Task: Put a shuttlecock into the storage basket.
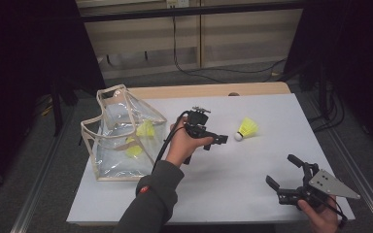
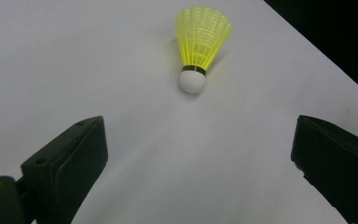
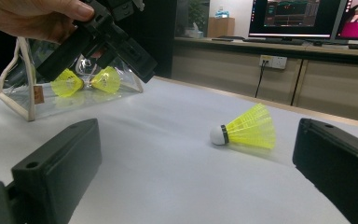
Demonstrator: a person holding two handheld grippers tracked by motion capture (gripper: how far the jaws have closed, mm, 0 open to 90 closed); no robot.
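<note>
Shuttlecock (image 2: 196, 44) | lying just ahead of spread left tongs (image 2: 198, 154) | untouched

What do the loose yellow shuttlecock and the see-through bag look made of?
Yellow shuttlecock with white tip: skirt looks like moulded plastic mesh, matte; the rounded tip could be foam or cork. Clear bag with beige trim: glossy transparent plastic film, probably vinyl, showing reflections; the edging looks like fabric.

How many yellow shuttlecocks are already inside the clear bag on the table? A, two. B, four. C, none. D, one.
A: two yellow shuttlecocks lie inside the clear bag, seen through its wall in the high view and the right gripper view, while a third shuttlecock lies loose on the table ahead of the open left gripper.
</note>
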